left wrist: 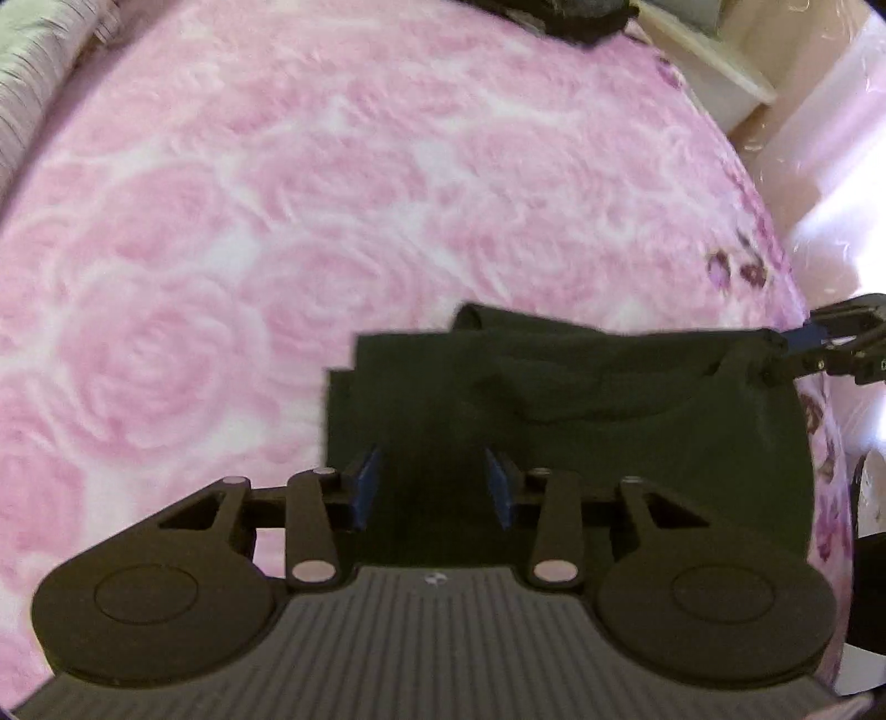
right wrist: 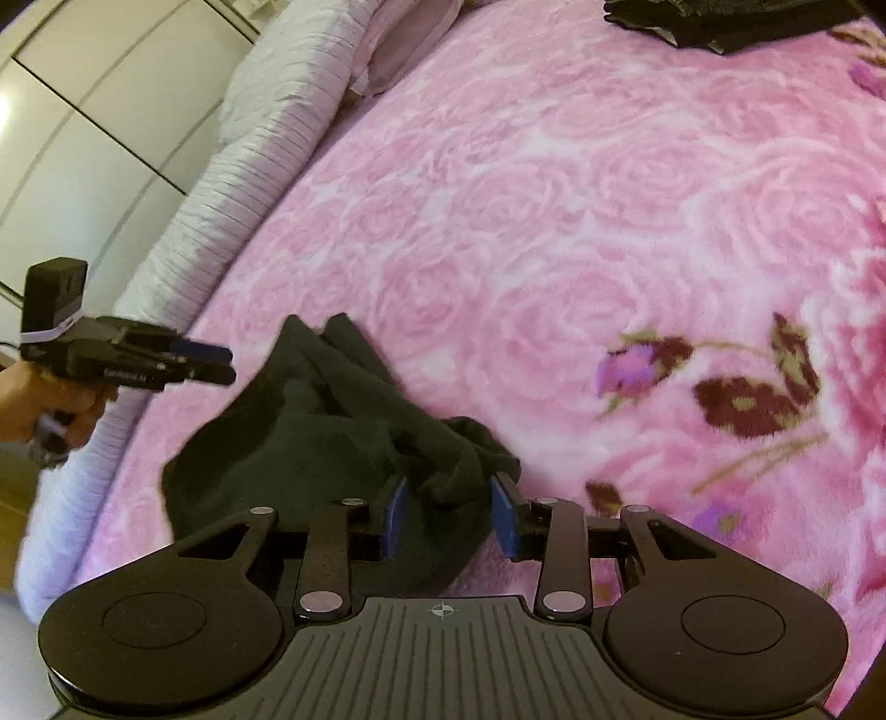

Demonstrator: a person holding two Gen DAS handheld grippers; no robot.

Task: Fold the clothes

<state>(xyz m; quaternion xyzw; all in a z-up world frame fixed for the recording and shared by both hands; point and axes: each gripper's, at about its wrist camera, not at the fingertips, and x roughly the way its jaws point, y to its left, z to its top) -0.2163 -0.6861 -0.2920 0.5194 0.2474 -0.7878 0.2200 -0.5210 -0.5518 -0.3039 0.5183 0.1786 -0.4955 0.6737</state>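
Left wrist: your left gripper (left wrist: 432,487) and right gripper (right wrist: 448,518) stand spread, pinching nothing; dark garment (left wrist: 581,421) roughly folded on the bed (left wrist: 277,221), edges untidy

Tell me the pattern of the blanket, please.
The blanket has pink roses on white; the right wrist view shows it best.

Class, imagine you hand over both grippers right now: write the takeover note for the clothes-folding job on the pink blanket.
Left gripper: open, pads apart over the near edge of the dark garment, gripping nothing.
Right gripper: open, a bunched corner of the garment lies between its pads, not pinched.
The garment lies partly folded on the blanket, near its front edge; one end is still rumpled.
A dark pile of clothes lies at the far side of the blanket.
Done: a first fold, it seems. Left: flatten the rumpled end, finish folding, probably move it to the pile.
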